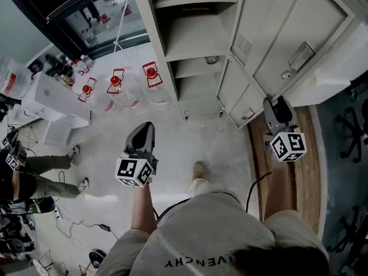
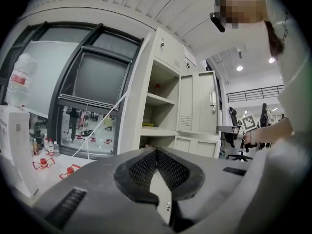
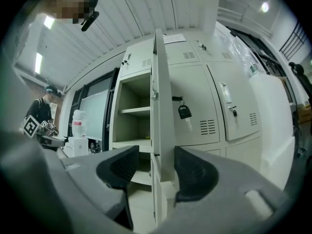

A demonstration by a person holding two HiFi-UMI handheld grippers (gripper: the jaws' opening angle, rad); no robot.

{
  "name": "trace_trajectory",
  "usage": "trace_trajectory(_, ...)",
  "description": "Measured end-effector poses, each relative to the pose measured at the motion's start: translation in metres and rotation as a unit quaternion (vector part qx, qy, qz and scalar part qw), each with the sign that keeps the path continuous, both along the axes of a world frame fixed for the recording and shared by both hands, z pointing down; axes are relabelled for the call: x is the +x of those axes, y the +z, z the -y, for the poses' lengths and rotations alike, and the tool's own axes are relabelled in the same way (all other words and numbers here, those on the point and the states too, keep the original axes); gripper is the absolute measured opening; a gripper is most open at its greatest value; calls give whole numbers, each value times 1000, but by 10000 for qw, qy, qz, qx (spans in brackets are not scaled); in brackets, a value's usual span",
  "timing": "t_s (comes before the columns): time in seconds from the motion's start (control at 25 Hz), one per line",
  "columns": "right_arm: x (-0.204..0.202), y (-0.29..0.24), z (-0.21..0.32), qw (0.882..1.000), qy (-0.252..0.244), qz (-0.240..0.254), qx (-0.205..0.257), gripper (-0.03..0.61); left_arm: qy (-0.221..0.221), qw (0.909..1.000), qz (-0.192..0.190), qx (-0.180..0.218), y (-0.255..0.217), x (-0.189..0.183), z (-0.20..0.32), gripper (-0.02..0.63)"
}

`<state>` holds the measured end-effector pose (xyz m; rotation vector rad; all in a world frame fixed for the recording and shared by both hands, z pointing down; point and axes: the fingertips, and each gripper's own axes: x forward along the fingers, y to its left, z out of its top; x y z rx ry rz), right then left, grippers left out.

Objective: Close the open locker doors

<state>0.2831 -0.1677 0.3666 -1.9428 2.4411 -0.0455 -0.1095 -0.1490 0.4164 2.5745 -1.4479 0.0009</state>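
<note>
Pale floor fronts open lockers; left gripper clenched empty, right gripper spread wide.

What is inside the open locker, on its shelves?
The open locker holds shelves that look mostly bare; in the left gripper view a small yellowish thing lies on one shelf. In the right gripper view the open door covers the right part of the inside.

Grey lettered T-shirt, black cable, grey left tool, right tool, black-and-white marker cubes.
</note>
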Motion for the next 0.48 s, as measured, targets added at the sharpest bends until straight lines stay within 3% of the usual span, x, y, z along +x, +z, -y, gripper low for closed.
trace_trajectory(0.28,-2,-9,-1,9997,151,-70,184,209,17,9999,86,127,-10,-16,32,-2)
trace_trajectory(0.48,-10,-9,-6,9994,166,-144,248,173,154,9998,4,156,-7,-8,50,-2)
